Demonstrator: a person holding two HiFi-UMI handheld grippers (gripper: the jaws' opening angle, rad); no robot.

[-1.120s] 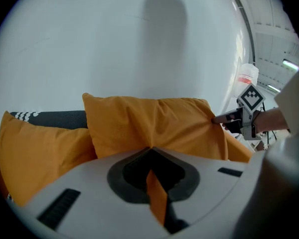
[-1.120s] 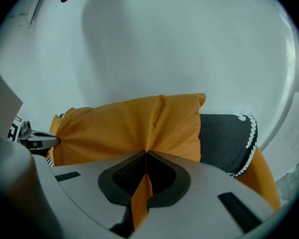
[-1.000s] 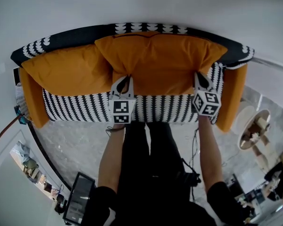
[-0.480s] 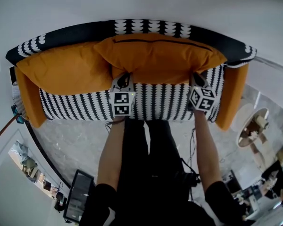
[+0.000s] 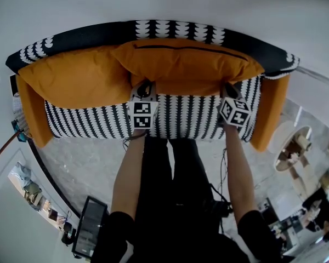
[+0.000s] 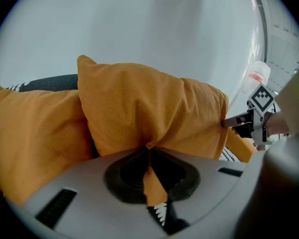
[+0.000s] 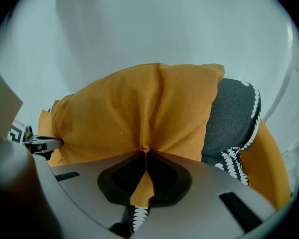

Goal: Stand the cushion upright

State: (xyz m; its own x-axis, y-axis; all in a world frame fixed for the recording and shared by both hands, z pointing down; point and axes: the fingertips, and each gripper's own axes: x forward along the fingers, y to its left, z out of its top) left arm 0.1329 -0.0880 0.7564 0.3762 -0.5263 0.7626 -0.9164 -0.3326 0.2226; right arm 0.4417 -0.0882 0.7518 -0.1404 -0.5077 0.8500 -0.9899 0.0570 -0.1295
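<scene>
Left tongs [image 6: 148,151] and right tongs [image 7: 144,153] are both pinched tight on the bottom edge of the big soft orange cloth cushion [image 5: 186,64], which now sits lower than a second ago, standing against the back of the black-and-white striped sofa [image 5: 186,119].

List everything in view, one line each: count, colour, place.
sofa: one, black-and-white patterned, along the white wall
held cushion: one, orange, centre-right against the sofa back
second cushion: one, orange, left of it against the sofa back
armrests: two, orange, at the sofa's ends
round table: one, pale, on the floor right of the sofa
screen: one, dark, lower left of the head view
left gripper: one, grey, shut on the held cushion's lower edge, left end
right gripper: one, grey, shut on that edge's right end
arms: two, black-sleeved, from the head view's bottom up to the grippers
</scene>
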